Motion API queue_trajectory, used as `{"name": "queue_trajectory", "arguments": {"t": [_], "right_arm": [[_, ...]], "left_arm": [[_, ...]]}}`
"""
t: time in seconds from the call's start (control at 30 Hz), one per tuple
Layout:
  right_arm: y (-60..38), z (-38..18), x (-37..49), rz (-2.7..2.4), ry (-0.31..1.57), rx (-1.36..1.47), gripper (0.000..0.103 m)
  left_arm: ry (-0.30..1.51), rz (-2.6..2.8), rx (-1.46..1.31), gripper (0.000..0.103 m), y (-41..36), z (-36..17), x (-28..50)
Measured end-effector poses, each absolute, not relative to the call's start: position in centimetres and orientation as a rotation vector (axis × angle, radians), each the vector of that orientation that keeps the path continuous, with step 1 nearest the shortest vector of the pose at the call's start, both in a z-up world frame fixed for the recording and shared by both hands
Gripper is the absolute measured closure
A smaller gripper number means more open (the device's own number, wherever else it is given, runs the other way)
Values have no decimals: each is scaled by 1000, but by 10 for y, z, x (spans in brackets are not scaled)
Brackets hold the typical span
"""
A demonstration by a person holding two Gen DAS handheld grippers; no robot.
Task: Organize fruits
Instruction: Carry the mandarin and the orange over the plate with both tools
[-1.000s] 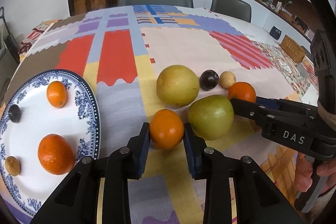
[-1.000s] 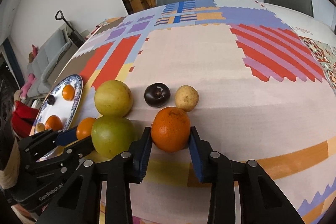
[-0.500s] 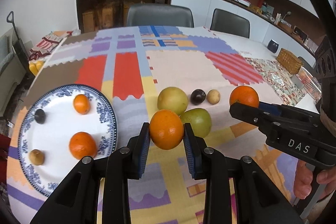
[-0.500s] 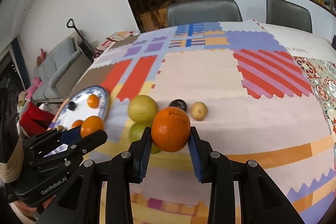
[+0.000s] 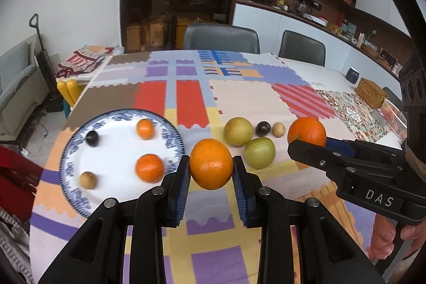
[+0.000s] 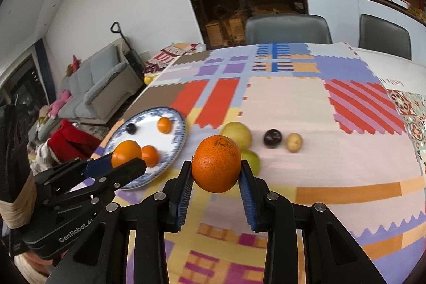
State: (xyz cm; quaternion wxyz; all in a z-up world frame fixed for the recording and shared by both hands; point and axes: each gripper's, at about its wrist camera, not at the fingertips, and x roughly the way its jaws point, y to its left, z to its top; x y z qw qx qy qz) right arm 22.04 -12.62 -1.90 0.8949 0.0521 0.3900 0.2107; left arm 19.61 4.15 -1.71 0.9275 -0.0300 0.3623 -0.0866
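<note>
Each claw clenched an orange: left claw, right claw. The green fruit sat half hidden behind the right claw's orange.

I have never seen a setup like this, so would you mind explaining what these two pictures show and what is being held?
No robot here: a person holds a pair of hand-operated tongs in each hand, each carrying a wide-angle camera that looks forward along its two fingers. One picture comes from the left tongs, the other from the right tongs, so each also catches the other pair at its edge. Each pair is shut on an orange, lifted above the table: the left orange and the right orange. On the patchwork tablecloth lie two yellow-green fruits, a dark plum and a small tan fruit. A blue-rimmed plate already holds four small fruits.
</note>
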Motion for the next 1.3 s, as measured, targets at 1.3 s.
{"name": "queue_trajectory", "arguments": {"t": [1.3], "right_arm": [[35, -34, 269, 597, 889, -34, 67]], "left_arm": [[769, 14, -55, 72, 186, -43, 225]]}}
